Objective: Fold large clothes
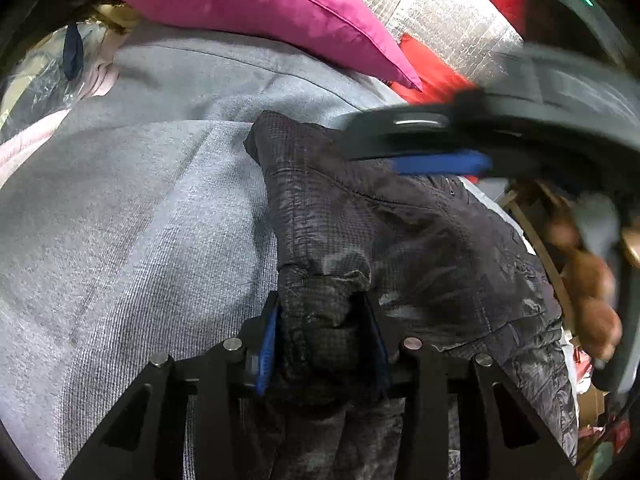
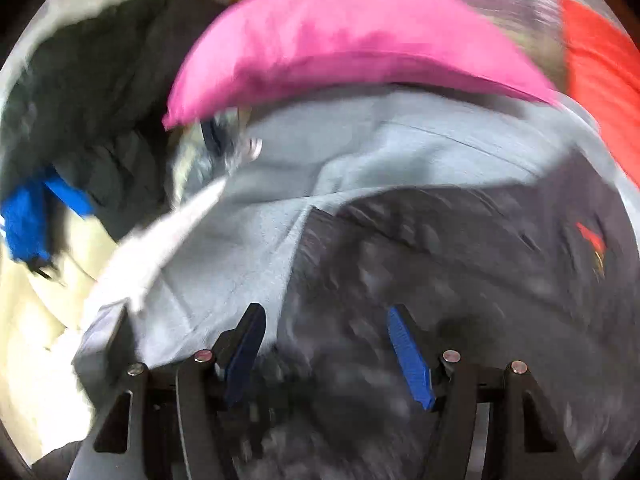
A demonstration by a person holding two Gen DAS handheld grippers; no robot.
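A dark quilted jacket (image 1: pixel 420 240) lies on a grey ribbed bedcover (image 1: pixel 140 200). My left gripper (image 1: pixel 320 304) is shut on a bunched fold of the jacket, its blue pads pressing the fabric from both sides. My right gripper (image 2: pixel 326 310) is open and hovers over the jacket (image 2: pixel 460 260) near its left edge, with nothing pinched between its pads; the view is motion-blurred. In the left wrist view the right gripper (image 1: pixel 440 152) shows as a blurred dark shape with one blue pad above the jacket's far part. A small red logo (image 2: pixel 592 236) marks the jacket.
A pink pillow (image 1: pixel 260 4) lies at the far side of the bedcover (image 2: pixel 400 140), with red cloth (image 1: pixel 432 76) and a silvery panel (image 1: pixel 440 20) behind it. Dark, blue (image 2: pixel 28 216) and cream (image 2: pixel 40 320) clothes are piled at the left. A person's hand (image 1: pixel 592 300) holds the right gripper.
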